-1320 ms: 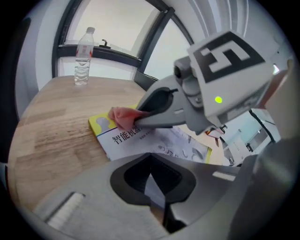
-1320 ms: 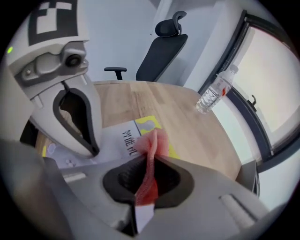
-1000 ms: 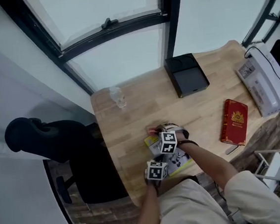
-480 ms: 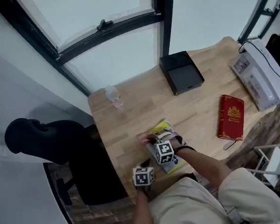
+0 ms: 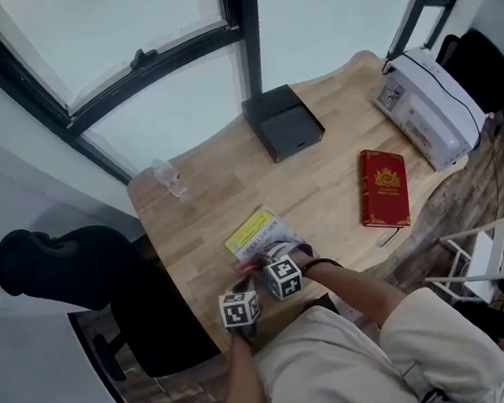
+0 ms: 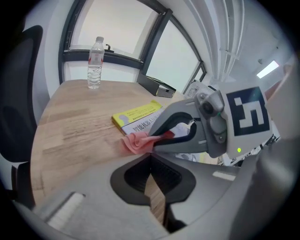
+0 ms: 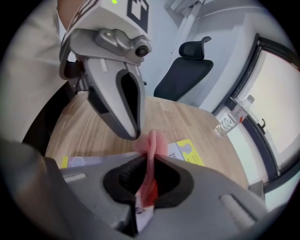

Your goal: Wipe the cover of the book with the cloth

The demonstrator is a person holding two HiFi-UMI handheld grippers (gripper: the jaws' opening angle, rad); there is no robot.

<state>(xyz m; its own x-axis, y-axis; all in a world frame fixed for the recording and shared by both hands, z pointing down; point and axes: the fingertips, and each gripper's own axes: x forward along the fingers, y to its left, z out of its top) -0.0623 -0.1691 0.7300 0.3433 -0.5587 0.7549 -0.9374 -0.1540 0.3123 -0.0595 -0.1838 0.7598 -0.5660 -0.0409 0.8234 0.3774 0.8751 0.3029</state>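
Our right claw (image 7: 149, 159) pinches the pink cloth (image 7: 153, 139) at the near edge of the yellow book (image 5: 253, 230), and our left claw (image 6: 151, 161) is closed and empty just beside it, so we judge the wiping is under way, with the far part of the cover left to do.

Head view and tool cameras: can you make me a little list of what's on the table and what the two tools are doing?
table: wooden, by a window
right tool: shut on the pink cloth
left tool: shut, holding nothing
yellow book: lying flat, right by the cloth
red book: lying flat, off on its own
also there: black box, water bottle, white machine
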